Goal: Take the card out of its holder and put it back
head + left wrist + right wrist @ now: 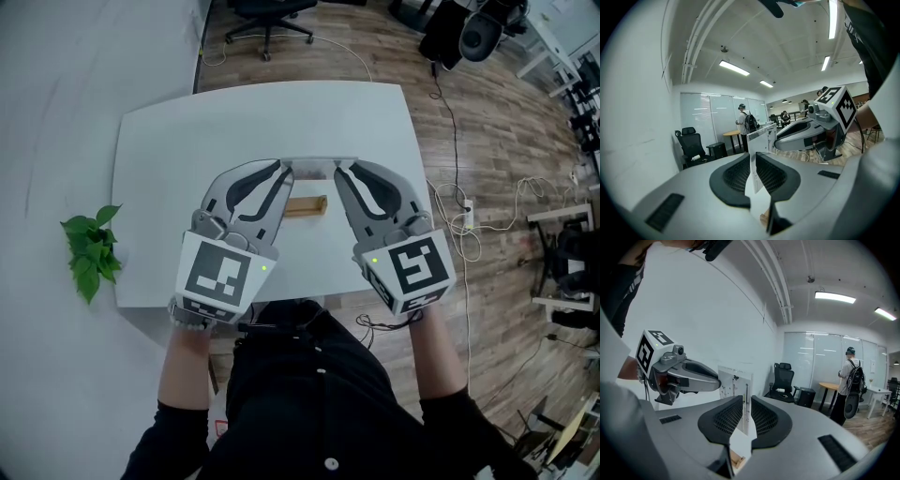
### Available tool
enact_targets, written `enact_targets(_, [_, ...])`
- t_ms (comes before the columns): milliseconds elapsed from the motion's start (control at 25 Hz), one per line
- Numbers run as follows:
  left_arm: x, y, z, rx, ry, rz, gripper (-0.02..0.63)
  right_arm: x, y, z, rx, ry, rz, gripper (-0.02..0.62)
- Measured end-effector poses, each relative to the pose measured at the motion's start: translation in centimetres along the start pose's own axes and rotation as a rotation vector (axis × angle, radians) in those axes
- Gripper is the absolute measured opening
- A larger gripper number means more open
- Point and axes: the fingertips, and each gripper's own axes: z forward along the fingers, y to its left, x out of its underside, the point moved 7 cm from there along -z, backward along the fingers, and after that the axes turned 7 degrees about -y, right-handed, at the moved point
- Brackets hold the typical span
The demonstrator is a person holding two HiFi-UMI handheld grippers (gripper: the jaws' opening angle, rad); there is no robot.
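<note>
Green leafy plant sprig [92,251]: lay on the pale surface just beside the table's left edge.
White rounded table [169,141]: carried only the holder; both grippers hung over its near half.
Left gripper [283,169]: grey, two-jawed, its black ribbed pads [736,176] were drawn in narrow and pinched on the card's left end; its cube showed a black-and-white square marker and no letters.
Thin white printed card [319,159]: was out of the holder and held upright above the table, spanning the tips of both grippers. It showed edge-on from the head view. Its face [736,380] carried fine dark lines and small marks, too small to read.
Small light wooden block holder [306,205]: lay on the table between the two grippers, below the card and apart from it.
Right gripper [340,170]: its jaws were narrow too, with the dark pads [761,418] clamped on the card's right end; its cube bore another square marker.
Brown wood-plank floor [487,141]: ran along the right, with cables trailing across it.
</note>
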Motion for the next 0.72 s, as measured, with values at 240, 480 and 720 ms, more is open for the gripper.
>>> enact_targets(240, [1.6, -0.1, 0.9, 0.019, 0.034, -0.03, 0.051, 1.6, -0.5, 0.6, -0.016, 0.035, 0.027, 0.086])
enact_targets(480, [3.4, -0.2, 1.4, 0.034, 0.069, -0.054, 0.048, 3.3, -0.5, 1.3, -0.028, 0.07, 0.045, 0.086])
enact_targets(720, [5.7, 0.0, 1.6, 0.063, 0.095, -0.098, 0.048, 5.3, -0.3, 2.2, -0.039, 0.11, 0.06, 0.086])
